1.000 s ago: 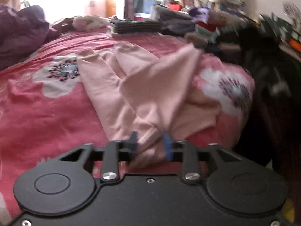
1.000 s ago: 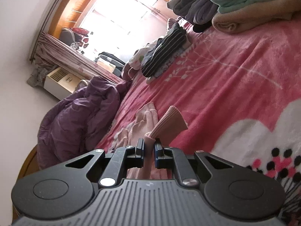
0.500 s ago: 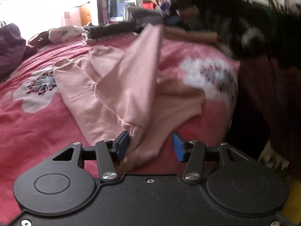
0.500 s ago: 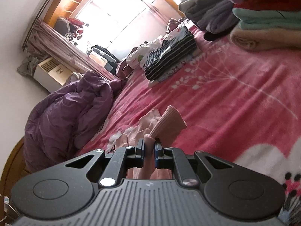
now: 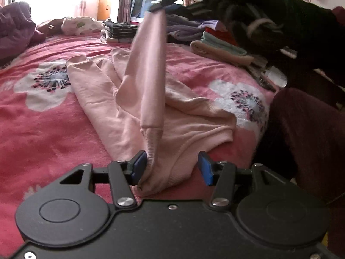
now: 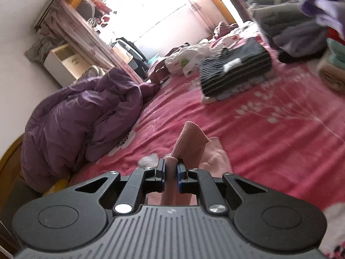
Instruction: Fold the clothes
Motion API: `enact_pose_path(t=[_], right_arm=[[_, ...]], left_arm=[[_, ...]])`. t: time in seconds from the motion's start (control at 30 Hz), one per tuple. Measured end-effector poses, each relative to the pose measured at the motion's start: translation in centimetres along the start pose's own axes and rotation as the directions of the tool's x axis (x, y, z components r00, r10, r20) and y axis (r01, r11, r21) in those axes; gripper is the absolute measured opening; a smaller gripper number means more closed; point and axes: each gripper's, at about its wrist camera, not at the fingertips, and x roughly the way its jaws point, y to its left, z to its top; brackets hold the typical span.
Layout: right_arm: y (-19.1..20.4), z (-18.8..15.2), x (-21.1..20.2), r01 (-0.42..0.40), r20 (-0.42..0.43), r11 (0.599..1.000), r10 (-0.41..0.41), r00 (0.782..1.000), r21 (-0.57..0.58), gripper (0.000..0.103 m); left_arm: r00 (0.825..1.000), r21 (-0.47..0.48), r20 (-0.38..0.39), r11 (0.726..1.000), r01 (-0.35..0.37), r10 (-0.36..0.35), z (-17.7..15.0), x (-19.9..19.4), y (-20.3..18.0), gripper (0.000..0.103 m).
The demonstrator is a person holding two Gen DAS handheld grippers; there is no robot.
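Left wrist view: pink garment (image 5: 120, 99) spread on the pink flowered bed (image 5: 32, 129), legs or sleeves (cannot tell which) pointing toward the far side, near hem bunched at the bed edge. Left gripper (image 5: 172, 166) wide open, holding nothing; hem fabric only brushing the inner face of the left one of its fingers (image 5: 139, 164). One long tube of the garment lifted steeply from the rest, rising to the upper middle of the view, cuff end pinched by the right gripper (image 5: 159, 6) at top, blurred there.

Right wrist view: right gripper (image 6: 171, 172) nearly closed, clamped on the ribbed cuff (image 6: 189, 136); rest of the garment hanging below and behind the fingers, partly hidden.

Handling, judged: light, soft knit, no stiffness, drapes and sags at once, wrinkles easily, not fragile, not slippery on the fleecy bed cover. Best hold at ribbed cuffs, hems or seam lines, where cloth is doubled and thicker; a pinch on a single layer in mid-panel likely to drag only that layer. Open left fingers sit right at the near hem, a good anchor spot against the lifted tube.

Containers: none in view. Beyond the garment, from left: purple quilt (image 6: 82, 116), white plastic bag (image 6: 185, 58), striped folded stack (image 6: 235, 69), further folded piles (image 5: 220, 47) at right of the garment.
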Motion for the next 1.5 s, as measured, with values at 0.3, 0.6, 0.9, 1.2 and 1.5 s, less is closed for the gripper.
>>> enact_pose_path(t=[0.3,0.6,0.9,1.2,1.5], right_arm=[[4.4,-0.3,5.3,0.046,-0.069,0.993,-0.054,0.996,-0.112,0.012],[7.4,-2.0,11.2,0.139,-0.124,0.954,-0.177,0.976,-0.264,0.012],[8.3,-1.8,13.8,0.122,-0.068,0.947,-0.149,0.987,-0.296,0.029],[4.8,-2.4,14.1,0.085,-0.130,0.932,-0.139,0.982,-0.351,0.035],[3.3,-3.7,14.4,0.046,-0.140,0.949,-0.093,0.986,-0.311,0.010]], left_arm=[[0.999,-0.068,-0.025,0.997,0.045,-0.047,0.0,0.0,1.2,0.054],[0.994,-0.205,-0.005,0.973,0.108,-0.111,0.0,-0.5,3.3,0.056],[0.987,-0.317,0.023,0.936,0.155,-0.156,-0.4,-0.4,5.1,0.057],[0.985,-0.322,0.017,0.932,0.168,-0.172,-0.2,-0.1,5.0,0.063],[0.982,-0.305,0.005,0.934,0.183,-0.191,-0.3,-0.3,4.9,0.065]])
